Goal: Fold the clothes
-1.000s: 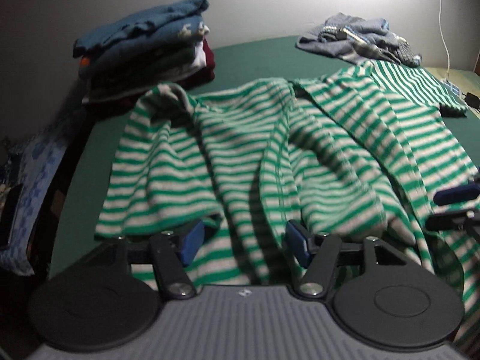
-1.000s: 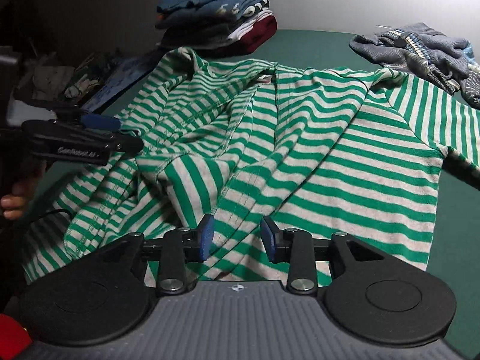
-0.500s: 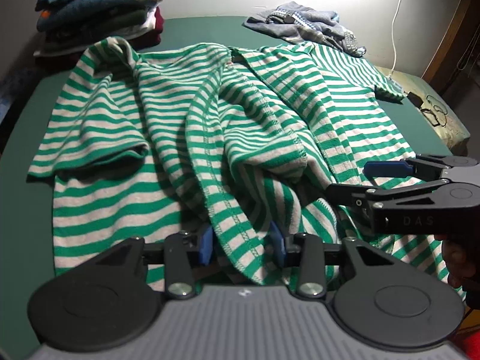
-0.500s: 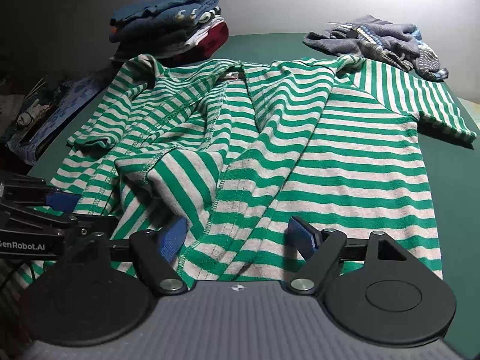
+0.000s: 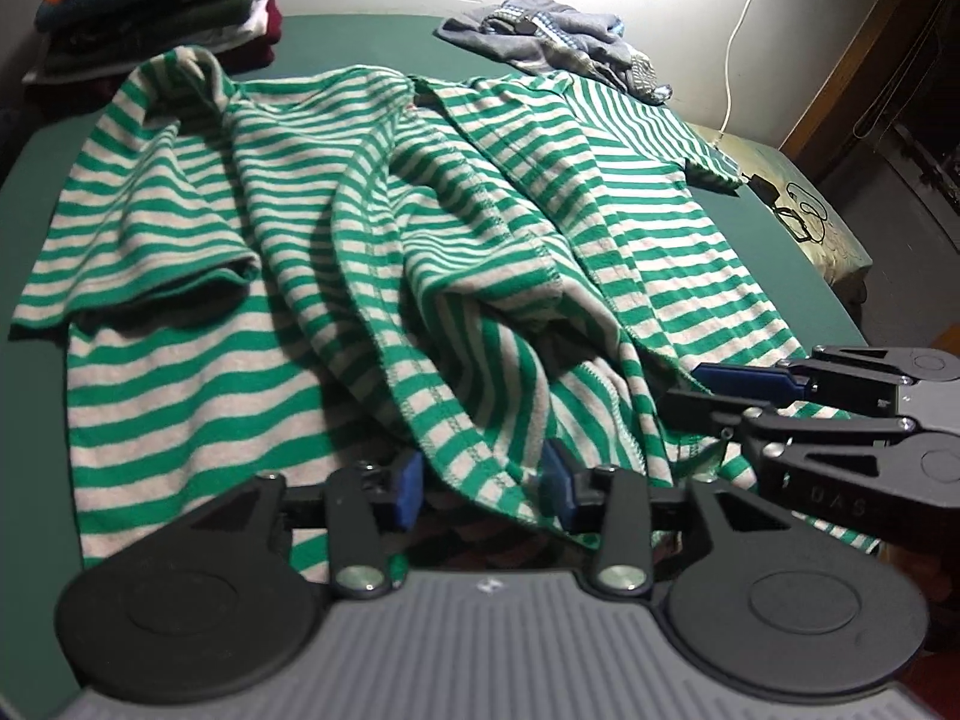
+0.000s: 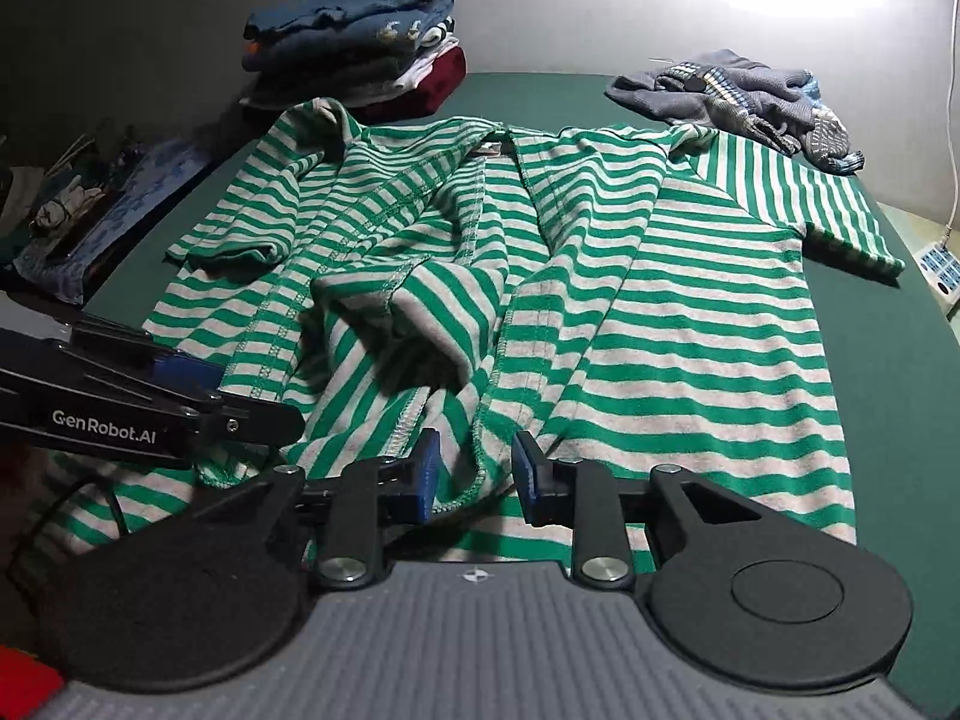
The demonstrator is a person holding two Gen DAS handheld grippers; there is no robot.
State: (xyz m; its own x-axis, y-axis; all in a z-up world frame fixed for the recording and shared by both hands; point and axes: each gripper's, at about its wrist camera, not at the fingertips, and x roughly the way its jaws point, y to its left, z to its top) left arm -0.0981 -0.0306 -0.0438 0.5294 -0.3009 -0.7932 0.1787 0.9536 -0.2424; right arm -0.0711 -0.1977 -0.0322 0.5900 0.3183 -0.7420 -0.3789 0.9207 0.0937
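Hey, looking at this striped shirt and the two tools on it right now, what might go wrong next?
1. The striped shirt lies bunched through the middle, so a fold from here would likely trap those creases.
2. The right tool is closing on a hem edge between its pads; it may catch only one layer and leave the layer under it behind.
3. The left tool has a thick fold of cloth between its pads, close to the right one; pulling unevenly could twist the hem.

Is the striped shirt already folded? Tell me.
No: the striped shirt lies spread open on the green surface, sleeves out.
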